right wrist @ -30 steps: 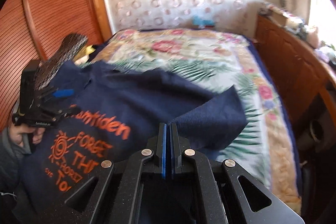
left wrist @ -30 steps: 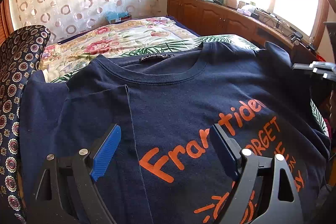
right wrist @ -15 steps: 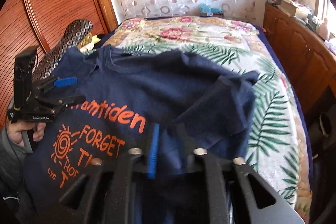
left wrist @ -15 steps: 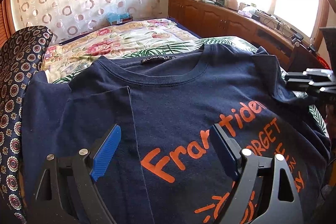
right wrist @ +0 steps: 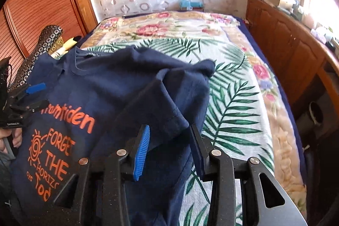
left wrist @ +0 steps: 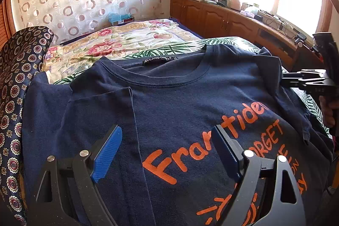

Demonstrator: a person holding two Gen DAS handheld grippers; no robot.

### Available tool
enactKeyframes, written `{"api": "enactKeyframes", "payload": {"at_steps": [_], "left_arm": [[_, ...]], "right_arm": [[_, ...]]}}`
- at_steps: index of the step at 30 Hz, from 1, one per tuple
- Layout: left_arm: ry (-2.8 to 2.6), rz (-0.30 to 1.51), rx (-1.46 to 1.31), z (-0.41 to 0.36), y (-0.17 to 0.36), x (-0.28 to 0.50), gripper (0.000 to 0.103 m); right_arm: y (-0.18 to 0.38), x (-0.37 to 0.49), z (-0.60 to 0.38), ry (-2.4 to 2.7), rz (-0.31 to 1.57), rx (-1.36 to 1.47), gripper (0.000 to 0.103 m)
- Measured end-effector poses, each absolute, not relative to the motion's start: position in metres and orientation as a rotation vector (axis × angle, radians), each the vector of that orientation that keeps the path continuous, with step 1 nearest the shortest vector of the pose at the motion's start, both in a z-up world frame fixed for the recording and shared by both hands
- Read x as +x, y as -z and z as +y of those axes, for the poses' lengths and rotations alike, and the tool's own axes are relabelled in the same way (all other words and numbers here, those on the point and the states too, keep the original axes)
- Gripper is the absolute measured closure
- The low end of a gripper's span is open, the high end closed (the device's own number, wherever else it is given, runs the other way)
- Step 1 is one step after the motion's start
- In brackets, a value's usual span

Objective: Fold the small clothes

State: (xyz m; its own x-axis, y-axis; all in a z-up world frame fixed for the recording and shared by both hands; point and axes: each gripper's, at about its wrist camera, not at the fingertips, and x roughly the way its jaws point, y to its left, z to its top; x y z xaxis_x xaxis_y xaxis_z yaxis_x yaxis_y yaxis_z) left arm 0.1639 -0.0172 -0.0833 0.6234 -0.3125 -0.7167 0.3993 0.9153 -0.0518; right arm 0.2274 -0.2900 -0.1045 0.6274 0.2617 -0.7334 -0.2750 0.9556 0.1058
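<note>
A navy T-shirt [left wrist: 180, 103] with orange lettering lies face up on the bed. Its left sleeve [left wrist: 99, 111] is folded in over the chest. My left gripper [left wrist: 167, 151] is open and empty, hovering over the shirt's front. In the right wrist view the same shirt [right wrist: 106, 99] shows its right sleeve [right wrist: 180, 94] folded loosely inward, rumpled. My right gripper [right wrist: 169, 145] is open, its jaws on either side of that sleeve's edge without clamping it. The right gripper also shows in the left wrist view [left wrist: 307, 82] at the shirt's right shoulder.
The bed [right wrist: 233, 88] has a palm-leaf and floral cover. A patterned dark tie or cloth [left wrist: 19, 82] lies along the left side. Wooden cabinets [left wrist: 222, 18] with clutter run along the right under the window. A wooden sliding door [right wrist: 42, 3] stands at the left.
My right gripper was shut on the right sleeve, carried it in over the shirt, then opened and let it go. My left gripper stayed open in place.
</note>
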Motion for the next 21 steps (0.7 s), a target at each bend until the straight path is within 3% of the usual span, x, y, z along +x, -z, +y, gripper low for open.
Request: {"api": "enactKeyframes", "payload": {"at_steps": [3, 5, 8, 21], "left_arm": [[0.410, 0.800, 0.117, -0.017, 0.083, 0.164, 0.016], [0.410, 0.800, 0.117, -0.017, 0.083, 0.164, 0.016], [0.411, 0.800, 0.117, -0.017, 0.083, 0.164, 0.016], [0.403, 0.793, 0.108, -0.015, 0.083, 0.164, 0.016]], "right_arm": [[0.107, 0.240, -0.290, -0.328, 0.844, -0.003, 0.065], [0.104, 0.243, -0.288, -0.351, 0.836, 0.001, 0.090], [0.097, 0.245, -0.282, -0.400, 0.807, -0.007, 0.099], [0.071, 0.260, -0.211, -0.626, 0.730, -0.050, 0.100]]}}
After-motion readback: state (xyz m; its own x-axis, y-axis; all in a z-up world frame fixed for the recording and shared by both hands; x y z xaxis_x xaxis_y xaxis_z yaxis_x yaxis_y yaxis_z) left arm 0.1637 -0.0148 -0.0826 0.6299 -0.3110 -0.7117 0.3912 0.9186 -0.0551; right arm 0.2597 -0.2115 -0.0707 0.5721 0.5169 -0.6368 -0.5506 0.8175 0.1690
